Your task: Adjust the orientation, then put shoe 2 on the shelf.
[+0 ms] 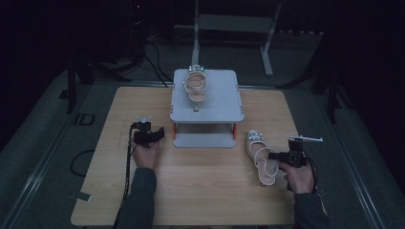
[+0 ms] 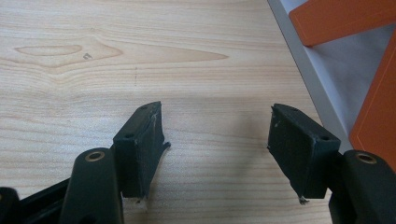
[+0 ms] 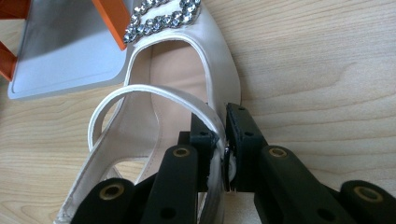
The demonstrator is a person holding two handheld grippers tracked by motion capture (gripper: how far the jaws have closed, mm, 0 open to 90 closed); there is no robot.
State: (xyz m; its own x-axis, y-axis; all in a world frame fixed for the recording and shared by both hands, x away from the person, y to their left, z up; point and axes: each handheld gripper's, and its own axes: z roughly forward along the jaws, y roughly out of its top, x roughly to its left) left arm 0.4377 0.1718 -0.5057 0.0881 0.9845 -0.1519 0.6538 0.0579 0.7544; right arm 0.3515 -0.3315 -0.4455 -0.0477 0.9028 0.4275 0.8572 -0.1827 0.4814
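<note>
One cream satin strappy sandal [image 3: 177,79] lies on the pale wooden table [image 1: 200,191] beside the grey two-tier rack [image 1: 207,102]. Right gripper [image 3: 223,128] pinches its strap; lift slowly, level. Left gripper [image 2: 217,135] gapes empty.

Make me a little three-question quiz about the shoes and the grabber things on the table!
1. True or false: the right gripper is shut on the strap of the cream satin sandal with a sparkly buckle.
2. What rests on top of the grey two-level stand with orange legs?
3. The left gripper is: A) open, B) shut on a shoe.

Key:
1. True.
2. A second cream sandal.
3. A; it is above the bare wooden table.
</note>
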